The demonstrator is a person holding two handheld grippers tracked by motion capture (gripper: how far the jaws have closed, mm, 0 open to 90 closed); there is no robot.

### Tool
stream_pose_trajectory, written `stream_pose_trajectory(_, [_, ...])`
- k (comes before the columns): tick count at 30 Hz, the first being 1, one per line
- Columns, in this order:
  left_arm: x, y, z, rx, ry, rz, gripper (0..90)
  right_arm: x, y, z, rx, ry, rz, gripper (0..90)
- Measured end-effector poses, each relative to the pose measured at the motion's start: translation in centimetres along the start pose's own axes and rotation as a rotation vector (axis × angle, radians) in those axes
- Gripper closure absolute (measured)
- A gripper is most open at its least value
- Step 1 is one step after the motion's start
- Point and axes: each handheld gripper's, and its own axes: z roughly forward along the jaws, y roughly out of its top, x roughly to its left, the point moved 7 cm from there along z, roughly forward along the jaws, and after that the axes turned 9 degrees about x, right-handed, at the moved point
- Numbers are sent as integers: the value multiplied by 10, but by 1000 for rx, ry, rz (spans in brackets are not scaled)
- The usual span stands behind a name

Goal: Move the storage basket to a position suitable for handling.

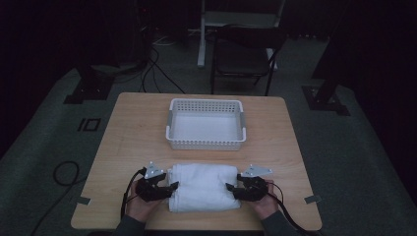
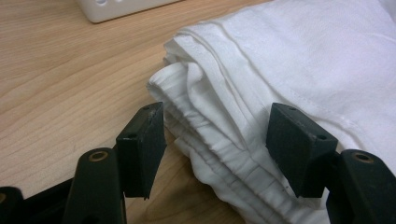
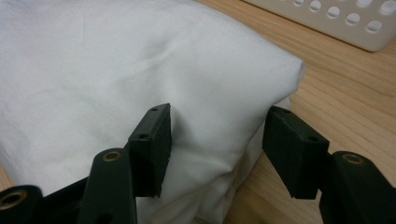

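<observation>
High view: a folded white cloth bundle (image 1: 204,187) lies at the 6 o'clock edge of the light wooden table (image 1: 128,132), with a white perforated plastic basket (image 1: 205,141) just beyond it toward 12 o'clock. The left gripper (image 1: 173,186) at 9 o'clock of the bundle and the right gripper (image 1: 230,187) at 3 o'clock both have jaws spread, straddling its layered ends (image 2: 205,116) unclamped.

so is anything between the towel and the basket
Nothing visible. The towel lies just in front of the basket with bare table between them, and the basket looks empty.
</observation>
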Motion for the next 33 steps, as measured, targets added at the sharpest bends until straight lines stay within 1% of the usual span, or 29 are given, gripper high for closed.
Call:
stream_pose_trajectory(7, [0,2,2,-1,10,-1,387,-1,1,3,1,-1,-1,419])
stream_pose_trajectory(16, [5,7,7,-1,1,-18,392,-5,3,5,5,-7,-1,417])
stream_pose_trajectory(22, [7,10,10,-7,-4,-25,403,-9,7,8,4,-19,-2,417])
stream_pose_trajectory(26, [9,16,13,-5,10,-18,411,-11,8,9,4,-29,-1,417])
stream_pose_trajectory(33, [12,23,17,-11,19,-21,413,-16,13,10,6,-49,-1,417])
